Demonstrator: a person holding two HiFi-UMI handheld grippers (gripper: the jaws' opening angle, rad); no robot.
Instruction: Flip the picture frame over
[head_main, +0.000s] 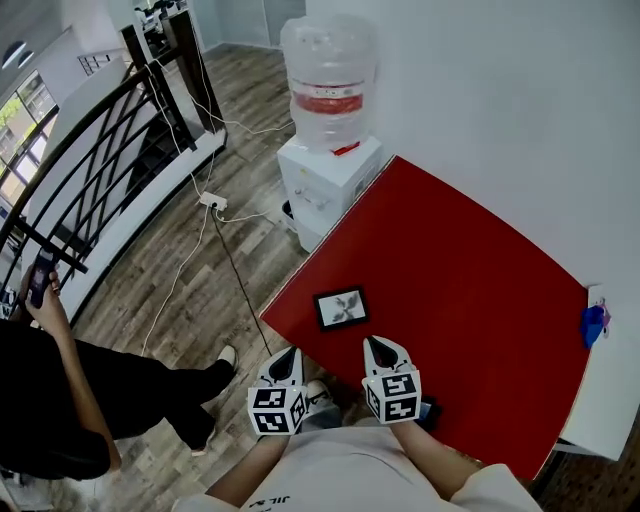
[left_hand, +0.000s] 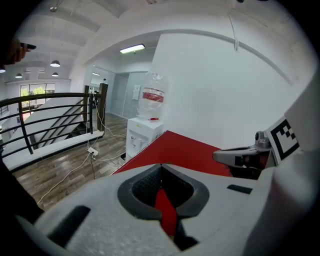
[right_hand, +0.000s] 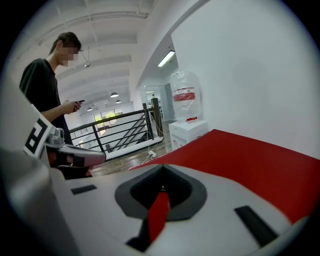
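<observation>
Count: 1 picture frame, 1 red tabletop, 2 grippers (left gripper, right gripper), 1 water dispenser, 1 power strip, 1 bystander, 1 small blue item.

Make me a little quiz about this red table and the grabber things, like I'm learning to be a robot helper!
1. True or false: the picture frame lies picture side up on the red table.
2. What stands on the floor at the table's far corner? A) water dispenser B) chair C) bin
3. Fill in: the left gripper and the right gripper both have their jaws ____, holding nothing.

Key: 1 true; 2 A; 3 shut
</observation>
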